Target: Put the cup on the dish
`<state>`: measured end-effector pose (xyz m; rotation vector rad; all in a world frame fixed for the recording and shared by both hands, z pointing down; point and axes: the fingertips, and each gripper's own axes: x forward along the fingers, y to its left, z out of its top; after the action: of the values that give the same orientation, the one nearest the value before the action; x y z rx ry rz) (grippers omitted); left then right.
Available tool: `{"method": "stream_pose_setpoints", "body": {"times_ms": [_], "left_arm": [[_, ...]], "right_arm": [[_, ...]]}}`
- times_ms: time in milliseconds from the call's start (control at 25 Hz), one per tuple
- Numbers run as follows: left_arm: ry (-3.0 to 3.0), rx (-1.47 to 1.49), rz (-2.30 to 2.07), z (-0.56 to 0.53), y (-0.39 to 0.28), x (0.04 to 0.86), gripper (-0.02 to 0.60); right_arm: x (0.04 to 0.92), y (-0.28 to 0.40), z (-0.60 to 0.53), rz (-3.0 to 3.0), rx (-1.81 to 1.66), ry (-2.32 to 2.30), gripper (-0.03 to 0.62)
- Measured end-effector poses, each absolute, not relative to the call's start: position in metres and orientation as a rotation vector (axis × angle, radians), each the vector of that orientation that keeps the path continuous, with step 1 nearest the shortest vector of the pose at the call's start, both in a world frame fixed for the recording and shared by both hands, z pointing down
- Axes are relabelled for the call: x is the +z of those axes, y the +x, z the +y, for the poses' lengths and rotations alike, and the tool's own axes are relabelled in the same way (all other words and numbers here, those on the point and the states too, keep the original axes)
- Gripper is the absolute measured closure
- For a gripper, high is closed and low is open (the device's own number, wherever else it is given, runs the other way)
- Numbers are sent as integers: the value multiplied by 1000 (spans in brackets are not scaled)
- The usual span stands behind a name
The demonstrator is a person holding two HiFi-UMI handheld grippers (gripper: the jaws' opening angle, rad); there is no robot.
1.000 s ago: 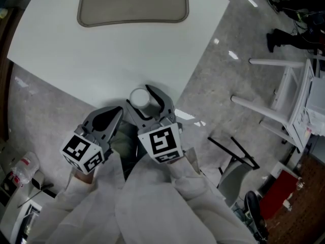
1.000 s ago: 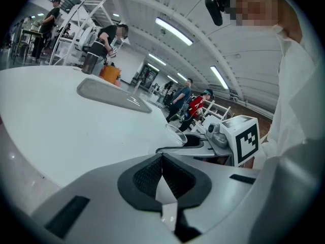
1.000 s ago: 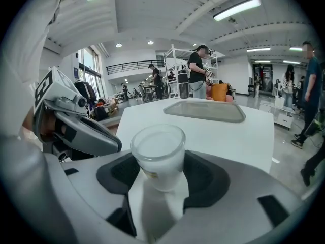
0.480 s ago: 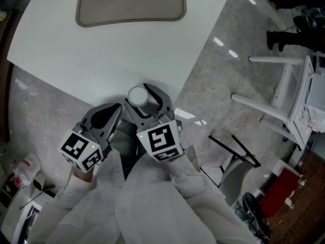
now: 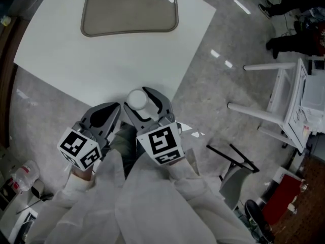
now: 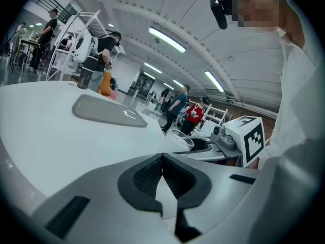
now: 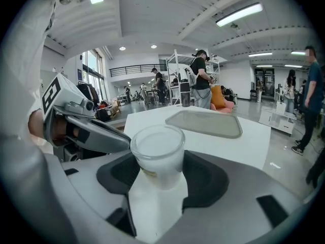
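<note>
A translucent white cup stands upright between the jaws of my right gripper, which is shut on it at the near corner of the white table. The right gripper view shows the cup clamped between the dark pads. The dish, a flat grey tray with rounded corners, lies empty at the table's far side, well ahead of the cup. My left gripper hangs just left of the right one, shut with nothing in it. The dish also appears in the left gripper view.
A white metal rack stands on the grey floor to the right, with a black frame nearer me. Clutter lies on the floor at lower left. People stand beyond the table.
The cup stays clamped in my right gripper. The head view has shifted, so the dish now shows whole and lower in the picture. Both grippers sit much where they were.
</note>
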<state>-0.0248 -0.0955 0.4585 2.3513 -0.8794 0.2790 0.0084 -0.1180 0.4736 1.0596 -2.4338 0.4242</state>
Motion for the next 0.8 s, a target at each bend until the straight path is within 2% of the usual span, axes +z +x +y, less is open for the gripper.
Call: {"method": "stream_pose_setpoints", "body": {"times_ms": [800], "left_arm": [[2623, 142, -1017, -105, -21, 337, 572]], "right_arm": [[352, 19, -117, -2548, 225, 1115, 331]]}}
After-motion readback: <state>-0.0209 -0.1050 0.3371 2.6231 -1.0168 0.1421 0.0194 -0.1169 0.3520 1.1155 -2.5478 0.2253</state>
